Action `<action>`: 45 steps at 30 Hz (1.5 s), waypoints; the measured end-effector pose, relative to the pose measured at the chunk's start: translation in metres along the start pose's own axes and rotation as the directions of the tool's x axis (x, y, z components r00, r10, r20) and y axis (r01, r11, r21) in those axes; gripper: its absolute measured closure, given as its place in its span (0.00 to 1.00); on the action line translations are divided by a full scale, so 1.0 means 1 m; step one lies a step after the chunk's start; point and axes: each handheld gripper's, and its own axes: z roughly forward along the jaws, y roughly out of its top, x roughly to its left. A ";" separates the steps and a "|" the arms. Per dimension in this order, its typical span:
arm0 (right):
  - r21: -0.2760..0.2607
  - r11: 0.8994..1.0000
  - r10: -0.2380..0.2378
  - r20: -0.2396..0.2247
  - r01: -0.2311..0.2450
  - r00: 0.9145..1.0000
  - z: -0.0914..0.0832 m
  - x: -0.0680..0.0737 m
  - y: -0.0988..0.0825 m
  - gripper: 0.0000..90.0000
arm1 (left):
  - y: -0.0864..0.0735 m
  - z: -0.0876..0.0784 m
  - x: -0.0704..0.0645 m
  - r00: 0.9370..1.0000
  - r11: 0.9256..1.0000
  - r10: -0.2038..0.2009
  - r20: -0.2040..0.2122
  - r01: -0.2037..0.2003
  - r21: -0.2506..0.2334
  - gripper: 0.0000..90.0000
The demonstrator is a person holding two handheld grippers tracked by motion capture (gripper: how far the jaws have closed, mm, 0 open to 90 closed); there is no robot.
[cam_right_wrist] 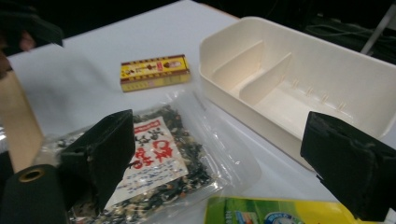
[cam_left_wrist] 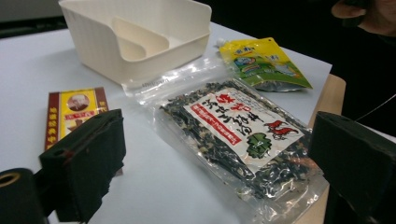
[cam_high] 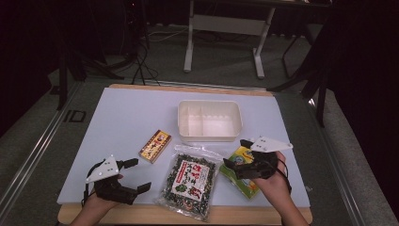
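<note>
Left claw: jaws spread wide, holding nothing, touching nothing; it hovers over the near left part of the worktop, held by the person's left hand.
Right claw: jaws also wide apart and empty; it hangs over the yellow-green pouch at the near right, held by the person's right hand. Whether a jaw tip touches the pouch cannot be told.
Yellow-green pouch: lies flat near the worktop's right front edge, just right of the seaweed bag, spout end toward the tray. Its print is too small to read.
Seaweed bag: clear plastic bag of dark dried flakes, lying flat at the front centre between the two claws, its clear top end toward the tray. White label with red and black East Asian characters and a green leaf figure; I cannot read the words.
Red-and-yellow box: small flat carton lying left of the bag's top end, apart from it. A small portrait and fine writing on the yellow panel, not legible.
Tray: cream plastic tray beyond the bag, in the middle of the worktop, with inner dividers making compartments; nothing lies in it.
Worktop: pale sheet on a wooden board.
</note>
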 end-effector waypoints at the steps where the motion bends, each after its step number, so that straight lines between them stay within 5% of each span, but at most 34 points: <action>1: 0.011 1.000 -0.001 -0.006 0.001 1.000 0.004 -0.002 0.000 0.13 | 0.000 0.000 0.000 1.000 1.000 0.007 -0.003 -0.007 -0.002 0.06; 8: 0.047 0.999 0.019 -0.008 -0.019 1.000 0.029 -0.020 0.000 0.22 | 0.000 0.000 -0.001 1.000 1.000 0.019 -0.006 -0.019 0.003 0.07; 14: 0.094 0.995 0.048 -0.054 -0.043 0.997 0.047 -0.033 -0.004 0.31 | -0.001 0.000 -0.001 1.000 1.000 0.019 -0.001 -0.019 0.001 0.07; 28: 0.230 0.970 0.103 -0.074 -0.084 0.992 0.078 -0.054 -0.032 0.31 | -0.001 0.001 0.000 1.000 1.000 0.007 0.005 -0.007 0.011 0.07; 37: 0.315 0.943 0.162 -0.158 -0.106 0.974 0.101 -0.065 -0.046 0.27 | -0.001 0.002 0.001 1.000 1.000 0.000 0.012 0.000 0.014 0.07; 45: 0.348 0.926 0.233 -0.217 -0.148 0.948 0.109 -0.072 -0.050 0.48 | -0.002 0.002 0.001 1.000 1.000 -0.002 0.011 0.002 0.018 0.07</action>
